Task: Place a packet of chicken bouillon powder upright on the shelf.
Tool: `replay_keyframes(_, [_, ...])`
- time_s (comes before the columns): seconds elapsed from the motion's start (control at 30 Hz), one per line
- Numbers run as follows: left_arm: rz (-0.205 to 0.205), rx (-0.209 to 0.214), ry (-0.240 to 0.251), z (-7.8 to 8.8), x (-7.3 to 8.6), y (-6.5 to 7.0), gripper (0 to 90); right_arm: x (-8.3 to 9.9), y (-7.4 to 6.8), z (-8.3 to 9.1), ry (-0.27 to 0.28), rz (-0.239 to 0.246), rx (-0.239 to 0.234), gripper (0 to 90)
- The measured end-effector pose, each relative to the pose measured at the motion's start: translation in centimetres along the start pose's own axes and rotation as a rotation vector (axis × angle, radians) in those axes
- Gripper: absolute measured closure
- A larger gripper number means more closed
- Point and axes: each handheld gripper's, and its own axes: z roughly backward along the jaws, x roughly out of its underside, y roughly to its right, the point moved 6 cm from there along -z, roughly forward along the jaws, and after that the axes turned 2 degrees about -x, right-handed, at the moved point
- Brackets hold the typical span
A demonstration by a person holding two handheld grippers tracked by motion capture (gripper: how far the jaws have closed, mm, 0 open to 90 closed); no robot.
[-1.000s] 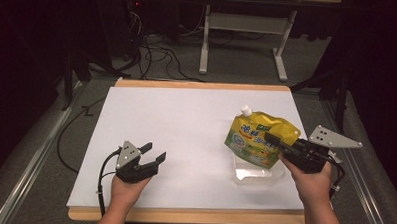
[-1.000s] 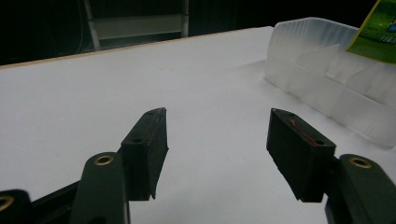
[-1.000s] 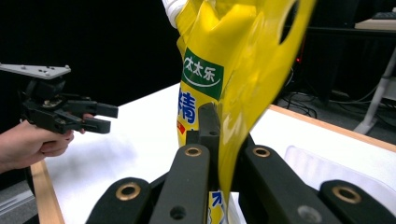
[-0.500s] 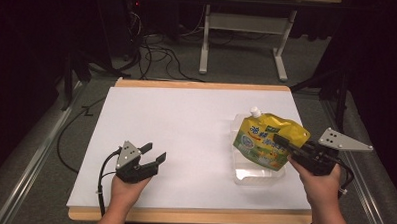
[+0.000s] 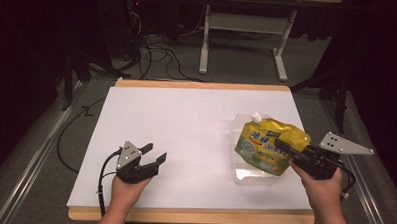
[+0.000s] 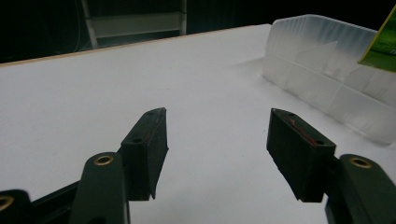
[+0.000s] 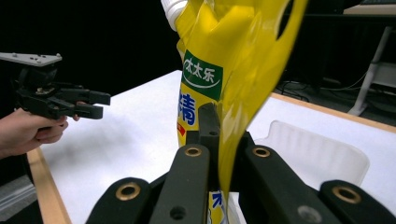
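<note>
The high view looks forward and down from the person's side, taking in the whole white bench (image 5: 185, 136) from some way off. The left gripper view skims low across the bench toward the clear tray (image 6: 327, 79). The right gripper view sits close behind the yellow pouch (image 7: 233, 70), and all three views share that tray.

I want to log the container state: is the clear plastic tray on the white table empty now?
Empty as far as it shows: the clear plastic tray holds nothing; the right claw holds the yellow spouted pouch above it.
</note>
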Motion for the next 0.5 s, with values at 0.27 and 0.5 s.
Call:
replay_keyframes(0.27, [0.0, -0.002, -0.001, 0.0, 0.0, 0.0, 38.9, 0.5, -0.2, -0.1, -0.023, 0.002, -0.005, 90.0])
replay_keyframes(0.5, [-0.001, 0.001, -0.003, -0.1, 0.1, 0.0, 38.9, 1.5, -0.3, -0.9, -0.085, 0.006, -0.005, 90.0])
